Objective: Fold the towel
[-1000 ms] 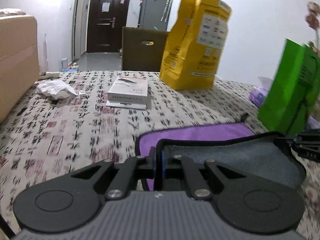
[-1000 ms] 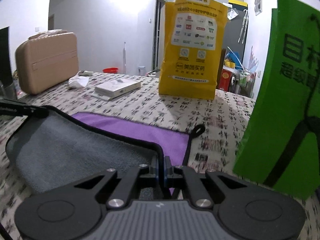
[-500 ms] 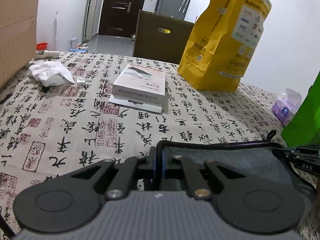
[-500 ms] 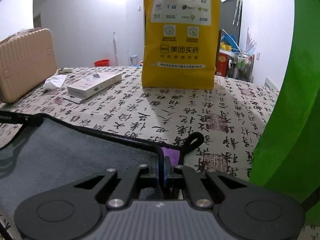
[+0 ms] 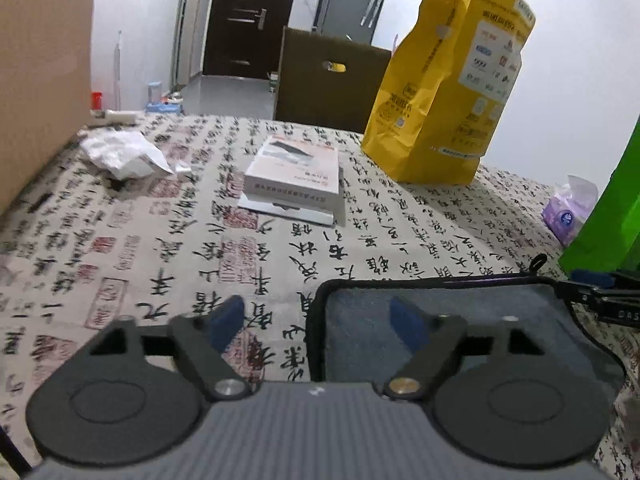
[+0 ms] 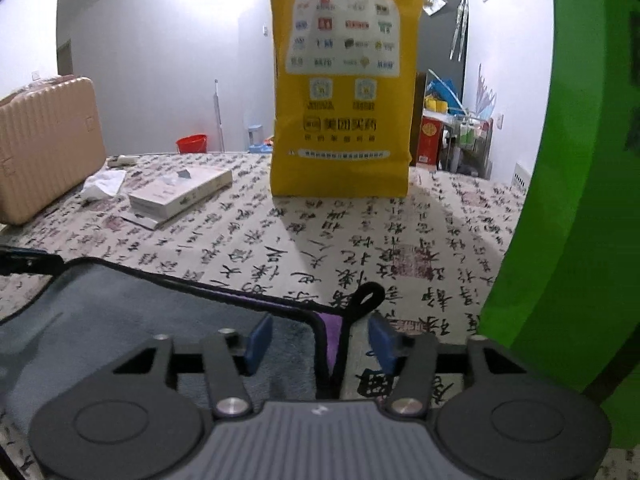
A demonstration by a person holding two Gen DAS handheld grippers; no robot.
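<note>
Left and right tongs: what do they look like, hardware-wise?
The two look alike. The left tongs and right tongs each have a ribbed grey body, matte black linkage arms with silver pivot screws, two round black discs at the base and blue fingertip pads. No cables or sleeves are visible.

grey fleecy cloth on the towel [image 5: 460,320], matt and napped, bound in smooth black piping, a sliver of purple pile showing under it in the right wrist view. beyond the towel, the surface [image 5: 160,248] wears a matt printed tablecloth. creased yellow paper bag [image 6: 344,92] behind it, faintly sheened. green bag [image 6: 580,200] to the towel's right, matt. left gripper [image 5: 316,320] in matt black plastic, bright metal pivot screws, blue pads on the fingers [image 5: 226,316].
</note>
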